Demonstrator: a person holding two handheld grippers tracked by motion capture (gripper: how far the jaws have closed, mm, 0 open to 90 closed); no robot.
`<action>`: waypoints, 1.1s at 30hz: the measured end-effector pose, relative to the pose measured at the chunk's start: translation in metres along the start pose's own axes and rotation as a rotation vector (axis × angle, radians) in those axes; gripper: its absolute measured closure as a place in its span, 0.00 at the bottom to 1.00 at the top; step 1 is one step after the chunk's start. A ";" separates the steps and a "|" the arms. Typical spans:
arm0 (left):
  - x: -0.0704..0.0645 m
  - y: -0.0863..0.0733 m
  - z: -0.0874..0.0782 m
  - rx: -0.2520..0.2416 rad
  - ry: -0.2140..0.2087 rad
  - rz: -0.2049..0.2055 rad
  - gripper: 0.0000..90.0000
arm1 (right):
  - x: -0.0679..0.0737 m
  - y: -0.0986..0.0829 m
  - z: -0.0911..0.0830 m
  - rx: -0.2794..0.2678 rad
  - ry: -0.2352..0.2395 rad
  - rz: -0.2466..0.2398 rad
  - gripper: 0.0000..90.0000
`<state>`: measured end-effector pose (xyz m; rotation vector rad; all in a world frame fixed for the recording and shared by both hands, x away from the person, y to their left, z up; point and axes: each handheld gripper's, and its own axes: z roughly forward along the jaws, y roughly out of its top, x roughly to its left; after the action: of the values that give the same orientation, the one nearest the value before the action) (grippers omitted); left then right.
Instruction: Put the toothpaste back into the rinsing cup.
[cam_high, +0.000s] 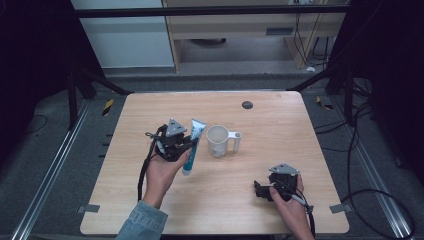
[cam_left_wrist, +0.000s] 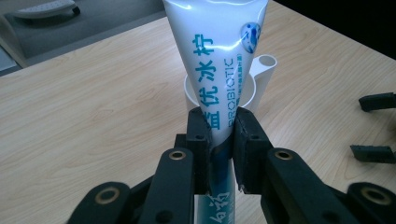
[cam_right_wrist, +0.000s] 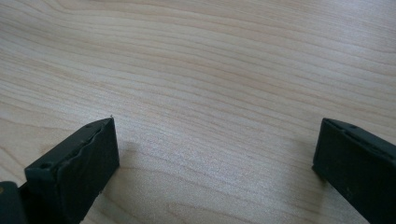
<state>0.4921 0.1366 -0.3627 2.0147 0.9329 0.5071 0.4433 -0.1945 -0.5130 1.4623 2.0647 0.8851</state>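
Note:
A white and blue toothpaste tube (cam_high: 193, 146) is clamped in my left gripper (cam_high: 189, 146) at the table's middle left, lifted off the wood. In the left gripper view the jaws press the tube (cam_left_wrist: 219, 60) on both sides, with my left gripper (cam_left_wrist: 220, 140) shut on it, and its wide crimped end points away from the camera. A white plastic cup with a handle (cam_high: 220, 140) stands just right of the tube, seen right behind it as the cup (cam_left_wrist: 254, 88). My right gripper (cam_high: 258, 190) rests low over the table at the front right, with my right gripper (cam_right_wrist: 215, 154) open above bare wood.
The wooden table (cam_high: 280, 165) has a small dark round disc (cam_high: 247, 104) near its far edge. My right gripper's two jaw tips (cam_left_wrist: 376, 126) appear at the right side of the left gripper view. Black curtains, cables and floor rails surround the table.

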 end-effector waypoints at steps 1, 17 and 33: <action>-0.003 0.002 0.001 -0.010 -0.003 0.000 0.87 | 0.000 0.000 0.000 0.001 0.001 0.003 0.00; -0.022 0.024 0.005 -0.047 -0.028 0.017 0.87 | 0.000 0.000 0.000 0.001 -0.001 0.001 0.00; -0.034 0.038 0.005 -0.099 -0.038 0.008 0.87 | 0.000 0.000 0.000 0.001 -0.001 0.001 0.00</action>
<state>0.4892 0.0937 -0.3351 1.9332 0.8602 0.5081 0.4432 -0.1945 -0.5130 1.4646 2.0640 0.8839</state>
